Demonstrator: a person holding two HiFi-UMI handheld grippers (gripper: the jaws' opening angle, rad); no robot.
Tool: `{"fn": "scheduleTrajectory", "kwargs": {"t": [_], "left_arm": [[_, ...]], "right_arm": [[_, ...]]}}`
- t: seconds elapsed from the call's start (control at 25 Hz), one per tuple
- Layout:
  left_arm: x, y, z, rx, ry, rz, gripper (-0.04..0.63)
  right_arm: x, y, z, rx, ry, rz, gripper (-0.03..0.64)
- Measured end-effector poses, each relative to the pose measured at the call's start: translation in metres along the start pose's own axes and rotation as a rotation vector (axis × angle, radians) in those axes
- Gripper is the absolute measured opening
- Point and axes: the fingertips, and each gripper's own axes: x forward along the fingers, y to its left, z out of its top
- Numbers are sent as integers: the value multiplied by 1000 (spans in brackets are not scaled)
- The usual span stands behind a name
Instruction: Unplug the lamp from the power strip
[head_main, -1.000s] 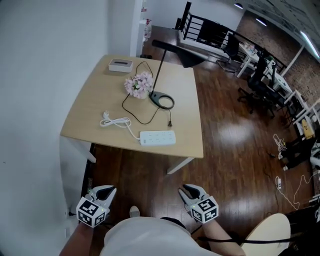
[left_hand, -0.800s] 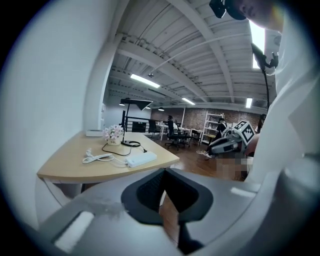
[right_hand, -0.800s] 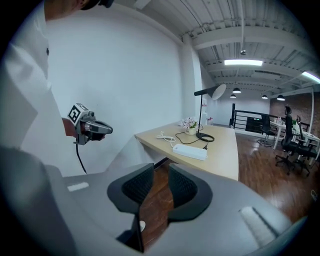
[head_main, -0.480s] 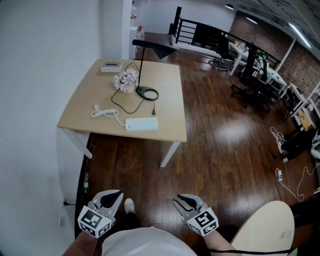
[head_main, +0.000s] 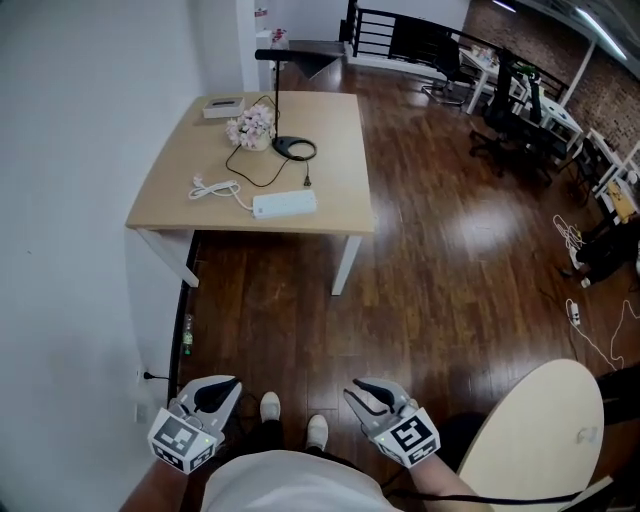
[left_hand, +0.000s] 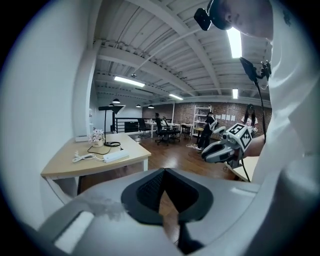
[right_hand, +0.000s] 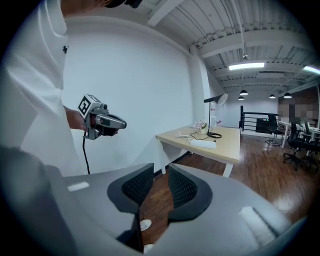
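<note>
The wooden table (head_main: 180, 165) stands far ahead by the white wall. On it lie the white power strip (head_main: 284, 204) and the black lamp (head_main: 294, 148), whose dark cord ends in a plug (head_main: 307, 183) lying on the tabletop just beyond the strip, apart from it. Both grippers hang low by the person's body, far from the table. My left gripper (head_main: 214, 388) (left_hand: 164, 172) has its pad tips touching, with nothing held. My right gripper (head_main: 364, 393) (right_hand: 160, 172) shows a narrow gap between its pads, empty. The strip (right_hand: 203, 143) and lamp (right_hand: 215, 102) show small in the right gripper view.
A pot of pink flowers (head_main: 252, 127), a white box (head_main: 223, 107) and the strip's coiled white cord (head_main: 215, 187) share the table. Dark wood floor (head_main: 420, 280) lies between me and the table. A round pale tabletop (head_main: 545, 440) sits at my right. Office chairs stand far right.
The table has dropped further away and up in the head view as the person stepped back. Both grippers stay low at the body, unchanged.
</note>
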Motion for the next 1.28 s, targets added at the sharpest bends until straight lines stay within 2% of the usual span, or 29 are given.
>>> {"fn": "scheduleTrajectory", "kwargs": {"t": [0.44, 0.64, 0.88, 1.04, 1.28], "left_arm": [[-72, 51, 3, -20, -104, 23, 3], [-108, 79, -17, 14, -115, 91, 3], [-154, 123, -26, -29, -123, 168, 3], [-164, 131, -35, -22, -115, 182, 3], [-164, 126, -25, -16, -122, 168, 3]], "right_arm": [[4, 65, 30, 7, -60, -67, 97], [15, 86, 47, -21, -75, -68, 100], [24, 96, 64, -64, -72, -77, 98], [30, 100, 67, -75, -66, -73, 98], [26, 98, 76, -90, -74, -77, 94]]}}
